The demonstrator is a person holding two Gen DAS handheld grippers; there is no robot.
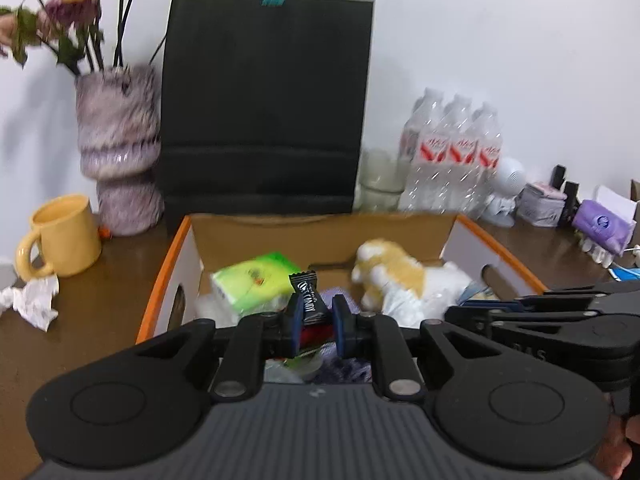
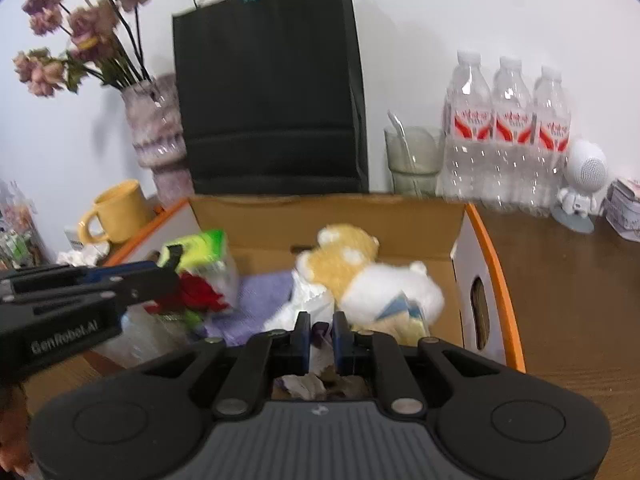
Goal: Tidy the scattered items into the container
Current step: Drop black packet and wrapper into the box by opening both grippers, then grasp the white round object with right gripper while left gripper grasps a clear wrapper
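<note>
An open cardboard box with orange edges (image 1: 168, 264) (image 2: 496, 280) stands on the brown table. Inside lie a green tissue pack (image 1: 256, 280) (image 2: 200, 248), a yellow-and-white plush toy (image 1: 400, 284) (image 2: 360, 272), a purple cloth (image 2: 260, 300) and other small items. My left gripper (image 1: 316, 320) hovers over the box's near part, shut on a black candy wrapper (image 1: 308, 296); it also shows in the right wrist view (image 2: 172, 264). My right gripper (image 2: 320, 340) hovers over the box with its jaws close together around a small blurred purple item (image 2: 320, 330); I cannot tell whether it is gripped.
A yellow mug (image 1: 64, 236) and crumpled white paper (image 1: 32, 300) sit left of the box. Behind it stand a black paper bag (image 1: 264, 108), a vase of dried flowers (image 1: 120, 152), a glass (image 2: 412, 160), three water bottles (image 2: 508, 132), a white figurine (image 2: 580, 184) and a purple tissue pack (image 1: 600, 224).
</note>
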